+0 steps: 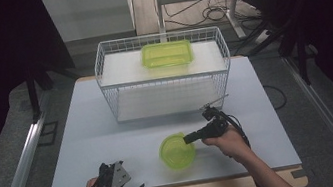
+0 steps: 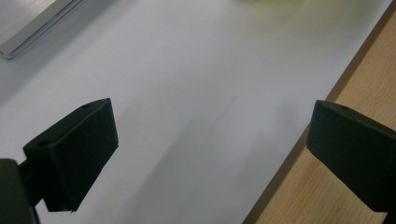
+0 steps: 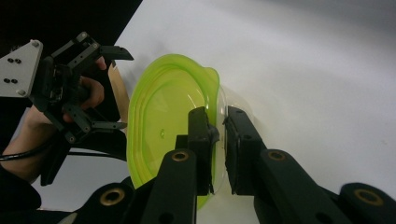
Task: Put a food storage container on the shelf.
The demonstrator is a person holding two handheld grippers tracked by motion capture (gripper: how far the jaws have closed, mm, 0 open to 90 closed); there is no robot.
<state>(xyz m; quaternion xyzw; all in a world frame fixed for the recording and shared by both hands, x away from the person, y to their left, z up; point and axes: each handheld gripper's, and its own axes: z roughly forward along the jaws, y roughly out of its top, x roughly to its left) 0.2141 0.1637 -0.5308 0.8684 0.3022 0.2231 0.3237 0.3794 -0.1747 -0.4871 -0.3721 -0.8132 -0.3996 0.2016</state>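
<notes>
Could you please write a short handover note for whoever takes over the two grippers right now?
Right gripper: shut on the rim of the round green bowl at the table's near middle.
Left gripper: open, nothing between its jaws, at the near edge.
Wire basket at the back, with a green rectangular container on its top shelf.
Done: bowl gripped. Left: probably lifting it and placing it, perhaps in the basket.

Bowl (image 1: 176, 151): round, translucent lime-green plastic, shallow, stepped rings inside, small tab at rim. Sits upright on white surface (image 1: 110, 133), near front edge, right of centre, well apart from wire basket behind. In right gripper view bowl (image 3: 163, 126) shows open inside empty; rim wall pinched between closed pads of right gripper (image 3: 219, 140), one pad inside, one outside. Rest of bowl untouched.
</notes>
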